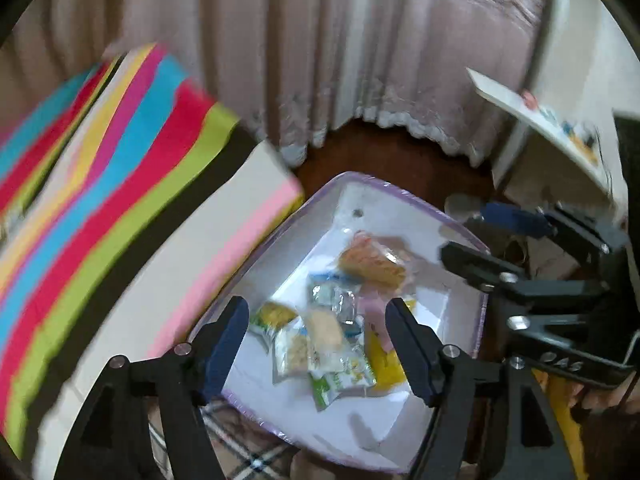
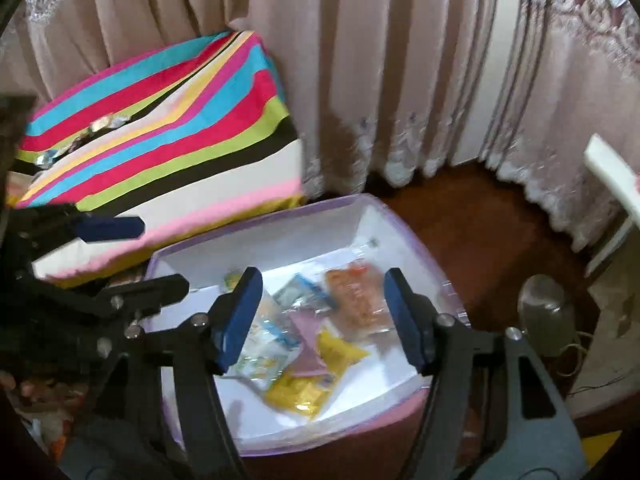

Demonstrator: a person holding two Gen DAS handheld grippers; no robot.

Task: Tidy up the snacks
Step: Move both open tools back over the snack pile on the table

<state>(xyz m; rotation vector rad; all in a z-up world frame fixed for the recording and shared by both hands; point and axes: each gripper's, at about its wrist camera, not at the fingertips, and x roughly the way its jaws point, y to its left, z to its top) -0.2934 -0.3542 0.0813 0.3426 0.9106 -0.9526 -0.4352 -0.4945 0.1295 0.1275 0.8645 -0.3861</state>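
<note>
Both grippers are hanging over a white storage box [image 1: 416, 208] with a lilac rim, which is sitting on a dark red-brown floor [image 2: 472, 232]. The left gripper [image 1: 316, 344] is standing released, its 2 blue pads spread wide with nothing pressed between them; seen through the gap, the snack packets [image 1: 320, 336] are lying loose on the box bottom. The right gripper [image 2: 322, 316] is likewise standing released, jaws apart and gripping nothing, poised above the same pile.

In the right wrist view an orange packet [image 2: 358, 300] is lying at 1 o'clock of the pile, a yellow packet [image 2: 300, 394] at 6 o'clock, and a pink one [image 2: 306, 340] in the middle. A striped cushion [image 2: 168, 128] is sitting at 10 o'clock of the box, just beside its rim. Pale curtains [image 2: 380, 60] are hanging behind, at 12 o'clock. In the left wrist view the right gripper is showing at 3 o'clock of the box.
</note>
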